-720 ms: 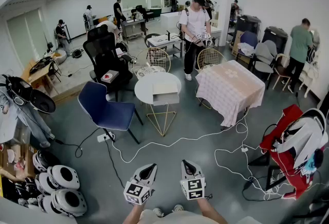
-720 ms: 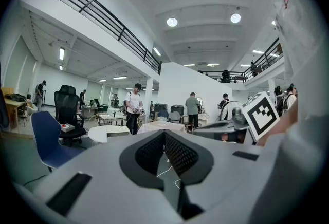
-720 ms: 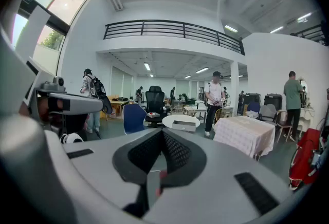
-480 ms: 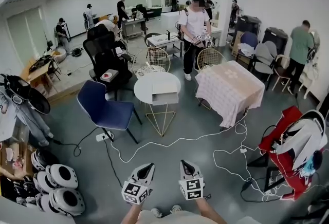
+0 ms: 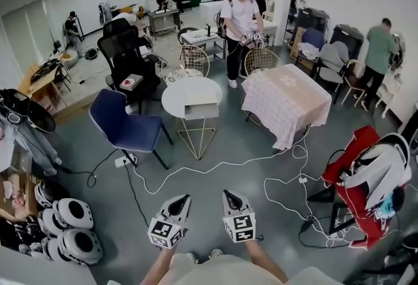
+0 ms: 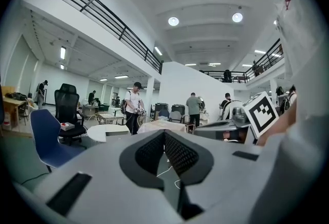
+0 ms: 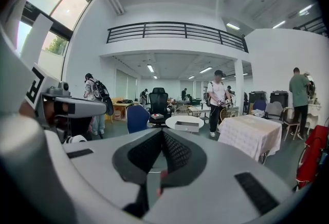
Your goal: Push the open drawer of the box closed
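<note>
The box (image 5: 200, 107) is a pale low case with its drawer pulled out toward me; it sits on a round white table (image 5: 176, 95) far ahead across the grey floor. It also shows small in the right gripper view, box (image 7: 187, 125), and in the left gripper view, box (image 6: 117, 134). My left gripper (image 5: 185, 197) and right gripper (image 5: 226, 193) hang side by side low in the head view, well short of the table. Both are shut with nothing between the jaws, as the left gripper (image 6: 164, 133) and right gripper (image 7: 162, 131) show.
A blue chair (image 5: 124, 123) stands left of the round table and a table with a checked cloth (image 5: 287, 100) stands right of it. White cables (image 5: 215, 169) trail over the floor between me and the table. White helmets (image 5: 65, 231) lie at the left, a red-draped rack (image 5: 356, 172) at the right. A person (image 5: 238, 19) stands behind.
In the head view the whole room has slid up and left, and the round table sits a little higher. Both grippers stay shut and side by side, slightly higher in the frame.
</note>
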`<state>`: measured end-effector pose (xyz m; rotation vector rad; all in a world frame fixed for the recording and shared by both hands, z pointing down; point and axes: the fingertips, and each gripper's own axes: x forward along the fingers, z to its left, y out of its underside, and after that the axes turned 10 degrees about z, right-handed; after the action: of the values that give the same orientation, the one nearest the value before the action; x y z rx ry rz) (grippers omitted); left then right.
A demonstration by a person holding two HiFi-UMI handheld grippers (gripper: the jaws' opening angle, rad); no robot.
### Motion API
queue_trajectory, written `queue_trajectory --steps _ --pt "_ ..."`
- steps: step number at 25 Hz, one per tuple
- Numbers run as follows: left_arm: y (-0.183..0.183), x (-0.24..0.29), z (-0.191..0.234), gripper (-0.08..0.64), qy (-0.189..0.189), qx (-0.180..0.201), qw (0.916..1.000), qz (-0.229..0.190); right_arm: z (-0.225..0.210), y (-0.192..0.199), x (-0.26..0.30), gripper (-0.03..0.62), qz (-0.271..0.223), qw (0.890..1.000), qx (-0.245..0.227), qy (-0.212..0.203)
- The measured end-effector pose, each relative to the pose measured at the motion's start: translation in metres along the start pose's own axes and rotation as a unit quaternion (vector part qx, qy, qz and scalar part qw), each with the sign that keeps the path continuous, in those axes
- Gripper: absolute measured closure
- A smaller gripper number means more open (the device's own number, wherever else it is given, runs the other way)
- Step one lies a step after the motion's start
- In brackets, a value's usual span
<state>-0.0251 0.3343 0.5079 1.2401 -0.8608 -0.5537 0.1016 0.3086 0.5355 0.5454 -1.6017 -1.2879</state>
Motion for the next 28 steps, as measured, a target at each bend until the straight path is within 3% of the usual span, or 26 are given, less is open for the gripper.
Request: queue_trajectory --steps 18,28 --pt "0.010 0.046 -0.010 0.546 -0.006 -0.008 0.9999 0.014 -0.048 0.016 0.012 0.575 0.004 1.000 0.011 0.004" --pt "0.011 0.078 0.030 0.546 -0.014 -0.013 0.9998 0.008 -0.061 0.013 0.057 0.575 0.013 1.000 0.001 0.005"
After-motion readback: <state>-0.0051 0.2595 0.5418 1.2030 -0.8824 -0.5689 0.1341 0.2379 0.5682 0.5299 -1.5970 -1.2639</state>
